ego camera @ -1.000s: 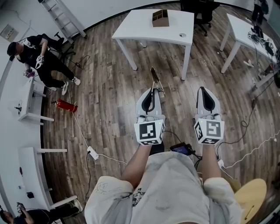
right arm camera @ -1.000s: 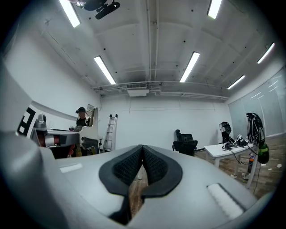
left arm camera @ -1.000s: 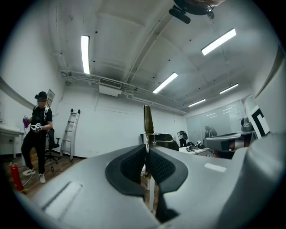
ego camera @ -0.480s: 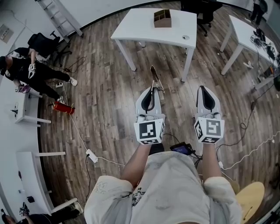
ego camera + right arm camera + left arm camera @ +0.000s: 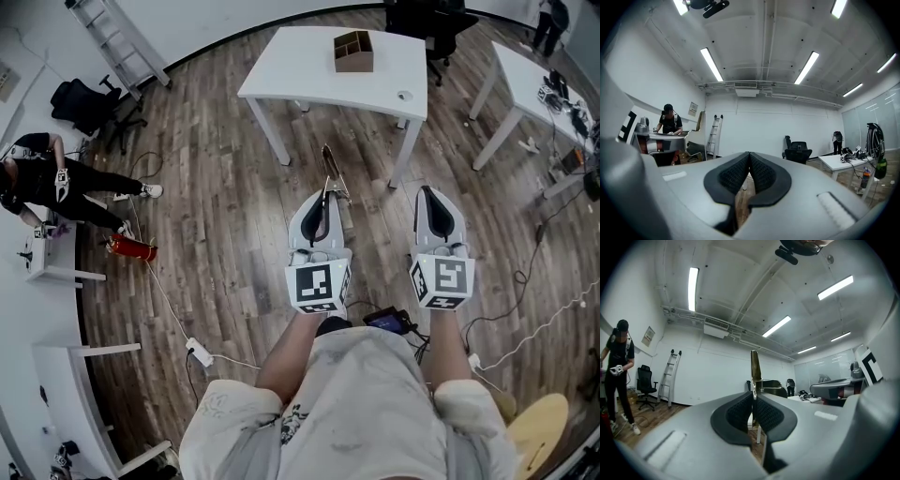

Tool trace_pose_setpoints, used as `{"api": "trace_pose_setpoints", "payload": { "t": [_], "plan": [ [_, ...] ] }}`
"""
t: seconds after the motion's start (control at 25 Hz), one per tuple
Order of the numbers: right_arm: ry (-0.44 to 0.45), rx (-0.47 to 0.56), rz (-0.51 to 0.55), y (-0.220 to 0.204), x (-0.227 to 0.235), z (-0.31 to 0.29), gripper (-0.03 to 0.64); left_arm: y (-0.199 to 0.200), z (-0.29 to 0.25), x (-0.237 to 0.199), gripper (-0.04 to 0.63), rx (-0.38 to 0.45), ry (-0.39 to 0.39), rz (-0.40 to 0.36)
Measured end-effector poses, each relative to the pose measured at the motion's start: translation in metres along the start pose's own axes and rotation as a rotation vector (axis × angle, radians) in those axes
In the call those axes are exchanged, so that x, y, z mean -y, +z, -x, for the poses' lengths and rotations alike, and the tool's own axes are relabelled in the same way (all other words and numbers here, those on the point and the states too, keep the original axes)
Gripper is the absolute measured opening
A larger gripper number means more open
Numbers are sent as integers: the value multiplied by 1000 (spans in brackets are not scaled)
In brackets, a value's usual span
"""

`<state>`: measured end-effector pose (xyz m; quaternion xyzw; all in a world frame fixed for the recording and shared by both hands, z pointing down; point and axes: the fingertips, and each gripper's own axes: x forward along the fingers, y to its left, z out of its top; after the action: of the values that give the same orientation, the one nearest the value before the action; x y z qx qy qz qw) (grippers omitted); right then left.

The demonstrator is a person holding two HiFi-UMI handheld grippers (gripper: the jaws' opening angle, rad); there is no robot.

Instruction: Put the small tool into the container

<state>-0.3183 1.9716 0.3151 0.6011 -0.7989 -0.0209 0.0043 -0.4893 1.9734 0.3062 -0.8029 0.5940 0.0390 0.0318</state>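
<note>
My left gripper [image 5: 325, 194] is shut on the small tool [image 5: 331, 167], a thin metal piece that sticks out forward past the fingertips. In the left gripper view the small tool [image 5: 754, 367] rises upright from between the closed pads of the left gripper [image 5: 753, 397]. My right gripper [image 5: 430, 193] is shut with nothing in it, and the right gripper [image 5: 749, 155] shows its pads pressed together. The brown open container [image 5: 353, 51] stands on the white table [image 5: 300, 80] well ahead of both grippers, across a stretch of wood floor.
A small white round object [image 5: 404, 96] lies near the table's right corner. A ladder [image 5: 117, 39] leans at the back left. A person [image 5: 42, 183] stands at the left by a red extinguisher [image 5: 131, 248]. Cables and a power strip [image 5: 198, 353] cross the floor. More tables [image 5: 534, 80] stand right.
The table and container have slid slightly down and right in the head view. The person at the left has moved further left. Both grippers keep their pose and grip.
</note>
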Motion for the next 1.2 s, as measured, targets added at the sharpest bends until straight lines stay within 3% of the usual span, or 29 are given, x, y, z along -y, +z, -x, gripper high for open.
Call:
{"api": "trace_pose_setpoints", "payload": {
  "t": [0.44,0.72,0.84,1.2],
  "plan": [
    [-35,6,19,29,-146,-239,5,13,-128,-249,21,17,-45,11],
    [-53,1,29,10,-238,-354,5,-14,-177,-387,21,17,-69,30],
    [-65,-3,37,6,-254,-377,5,-22,-191,-414,21,17,-81,38],
    [-92,8,40,-2,-240,-434,5,-34,-249,-433,21,26,-113,38]
  ]
}}
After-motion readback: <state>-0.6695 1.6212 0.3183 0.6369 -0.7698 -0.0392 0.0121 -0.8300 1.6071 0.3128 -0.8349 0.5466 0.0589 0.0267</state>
